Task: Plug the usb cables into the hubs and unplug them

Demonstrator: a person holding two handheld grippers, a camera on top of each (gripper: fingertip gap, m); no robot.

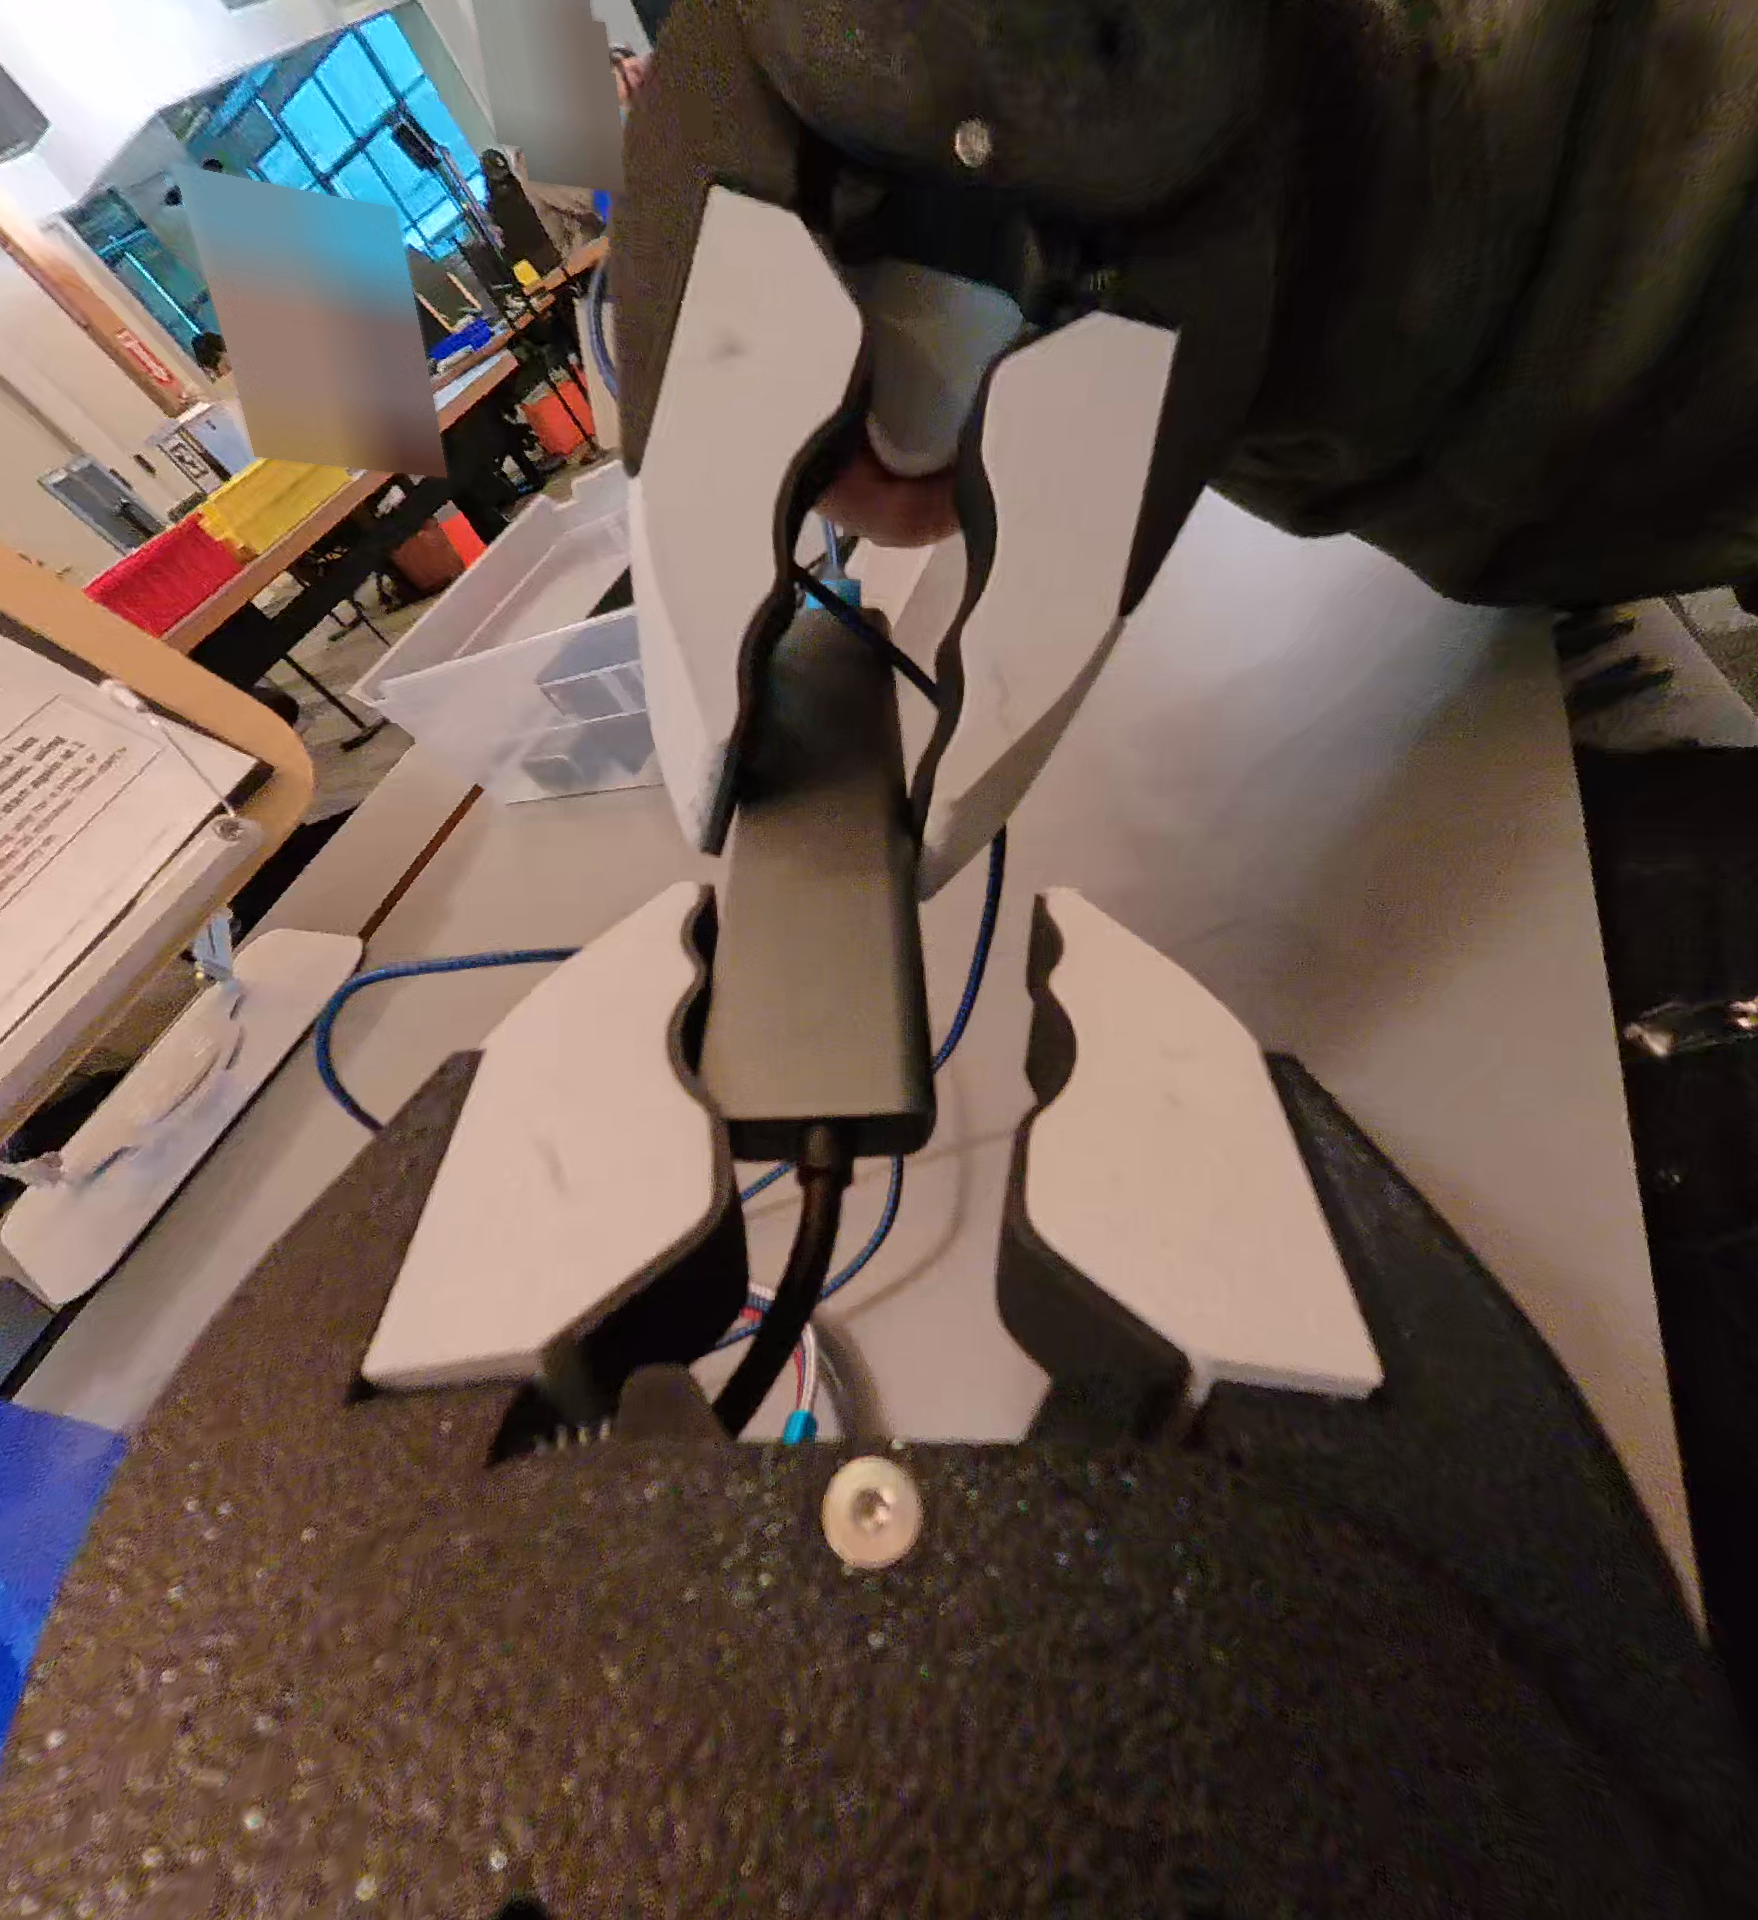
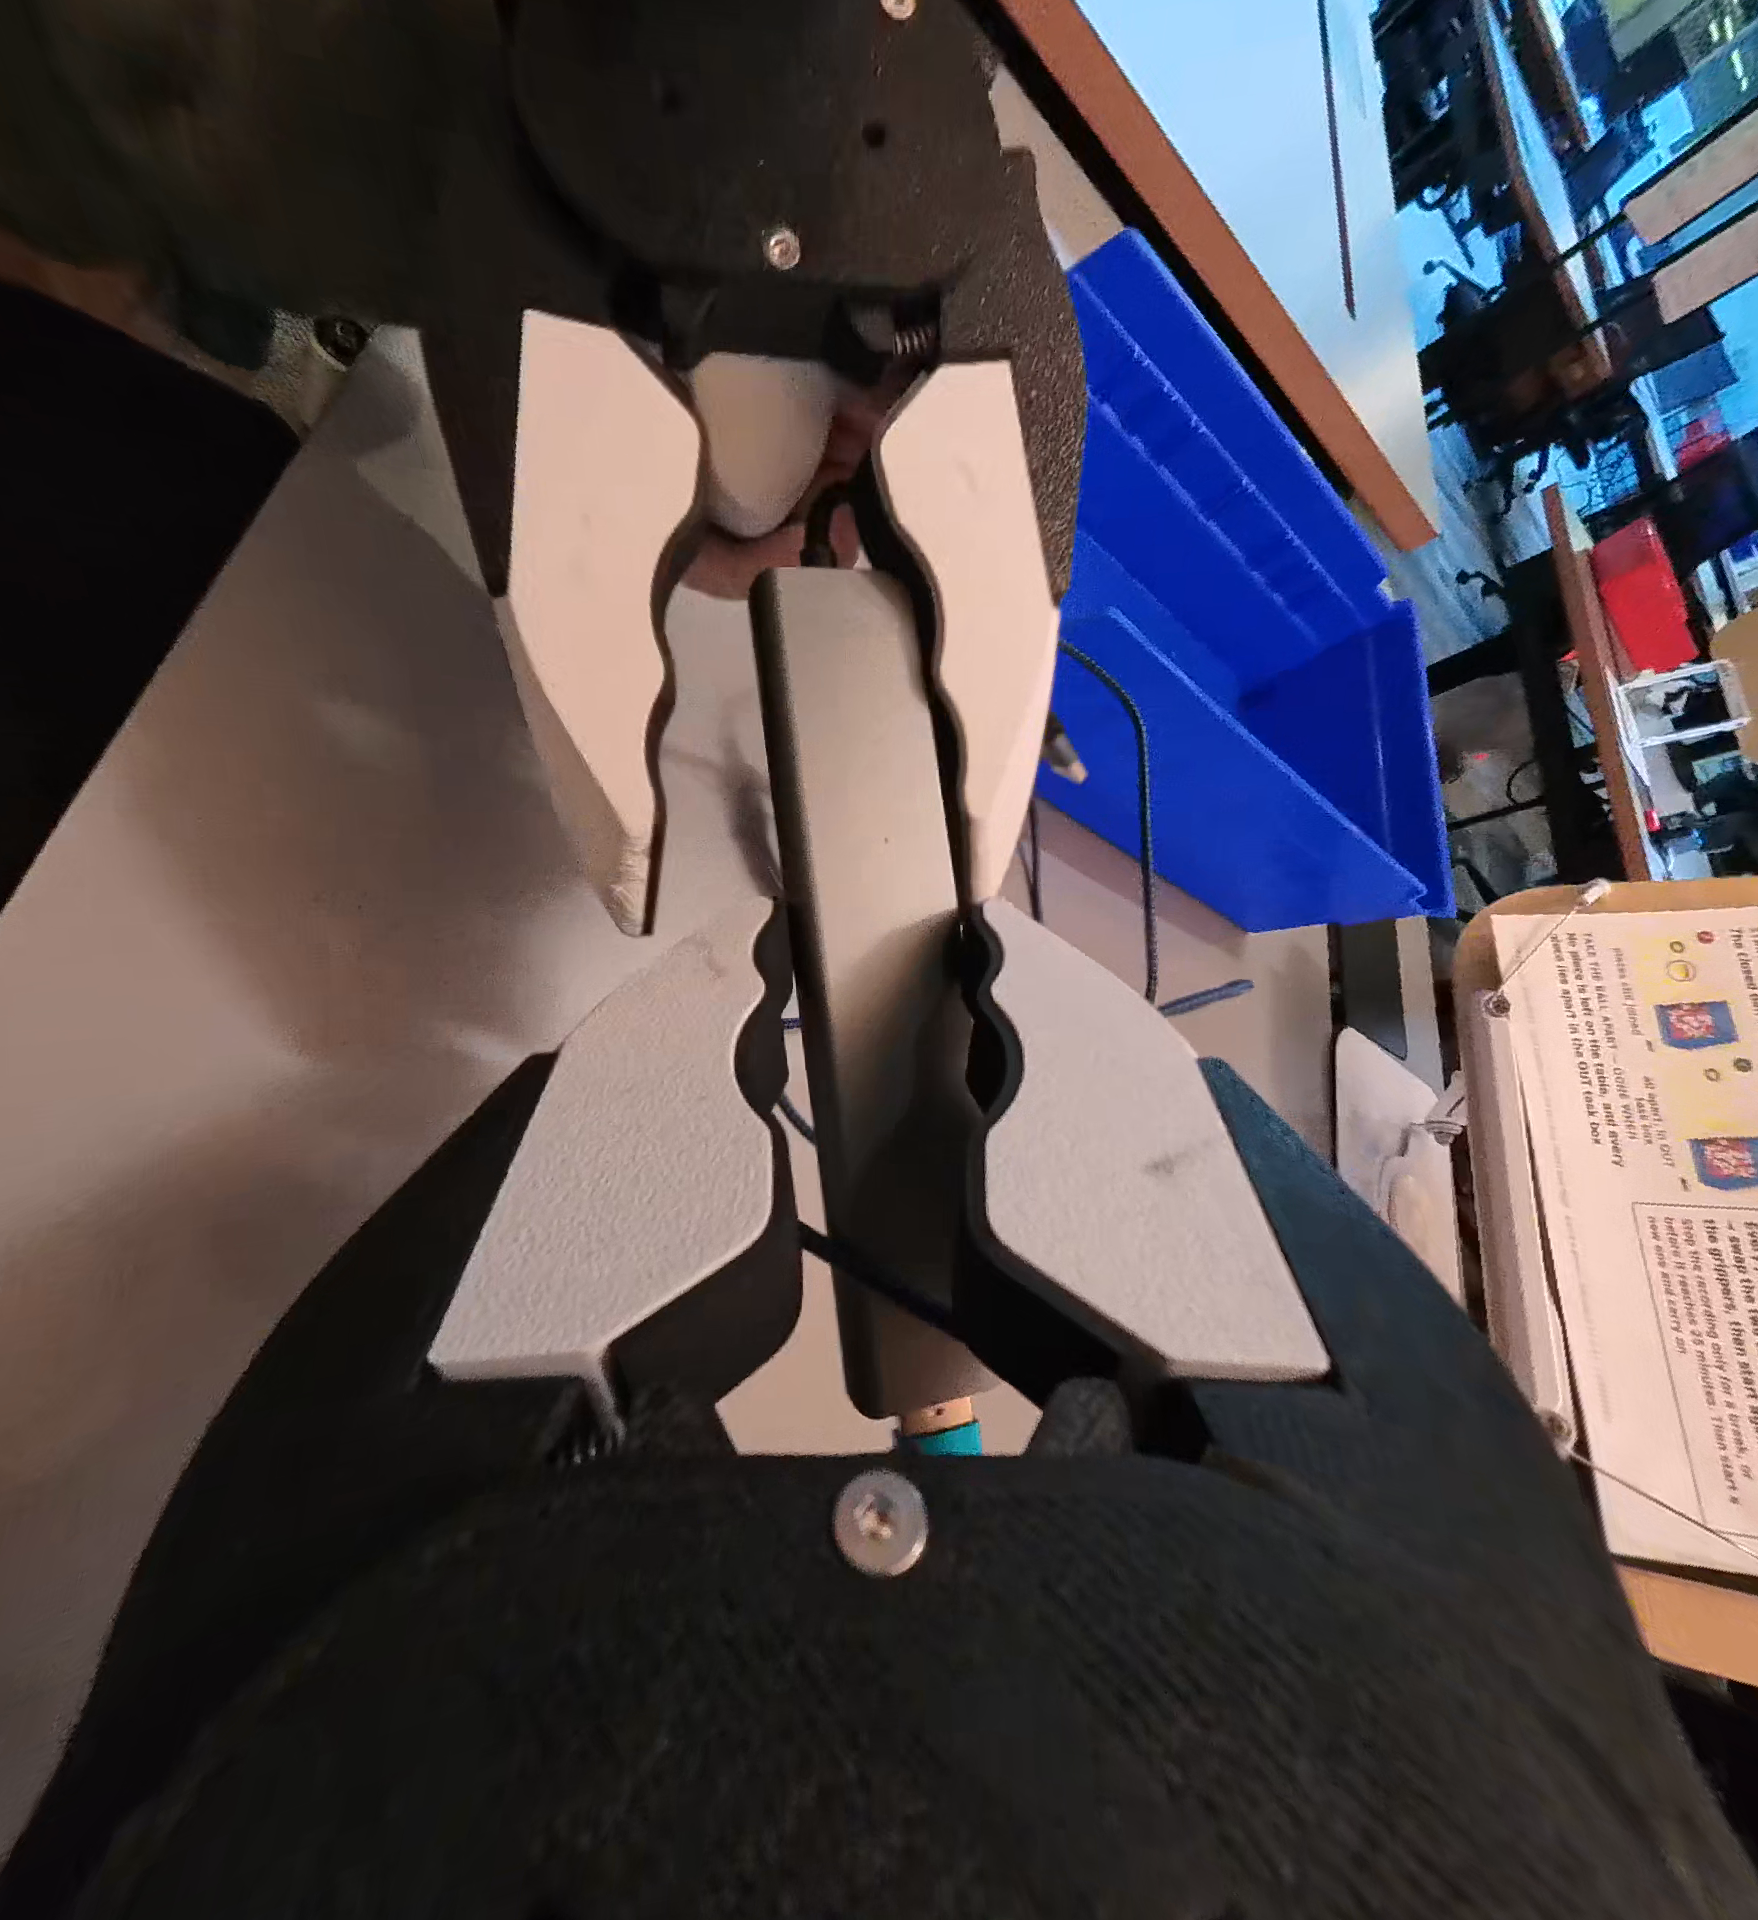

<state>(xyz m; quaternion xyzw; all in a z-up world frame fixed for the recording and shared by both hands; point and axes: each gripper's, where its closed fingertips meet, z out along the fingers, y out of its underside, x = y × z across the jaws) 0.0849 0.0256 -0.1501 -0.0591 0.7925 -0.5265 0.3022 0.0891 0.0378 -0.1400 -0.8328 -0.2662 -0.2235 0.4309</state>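
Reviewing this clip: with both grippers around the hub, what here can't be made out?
- Left wrist view: the hub's far end, where the blue plug sits, is hidden by the right gripper.
- Right wrist view: the plug's seating depth is cut off by the gripper body.
- Left gripper: whether both fingers touch the hub is unclear.

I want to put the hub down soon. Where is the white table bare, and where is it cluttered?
Bare: the white table right of the hub, up to its dark edge. Crowded: left, where the blue cable loops by a clear bin, and under the left claw, where cables bunch.
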